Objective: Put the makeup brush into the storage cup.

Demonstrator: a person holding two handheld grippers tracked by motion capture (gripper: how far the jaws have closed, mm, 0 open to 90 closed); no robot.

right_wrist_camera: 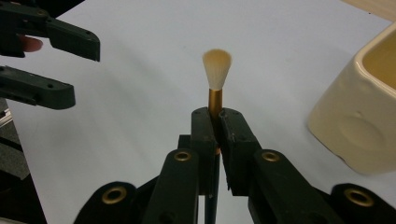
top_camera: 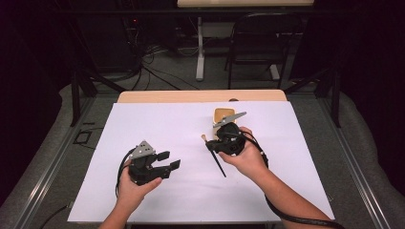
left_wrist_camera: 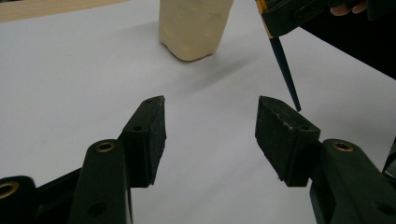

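While clamped in right gripper: brush, upright.

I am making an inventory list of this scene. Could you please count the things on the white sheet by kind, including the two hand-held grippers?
Brushes: 1, the brush, clamped in the right gripper
Cups: 1, the cream cup
Grippers: 2, the right gripper and the left gripper, whose jaws stand apart with nothing between them
Total: 4

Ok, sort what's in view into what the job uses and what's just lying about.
In use:
- thin dark-handled brush with pale bristles, clamped in the right gripper
- cream ceramic cup
- open left gripper

Lying about:
- black folding chair
- floor cables
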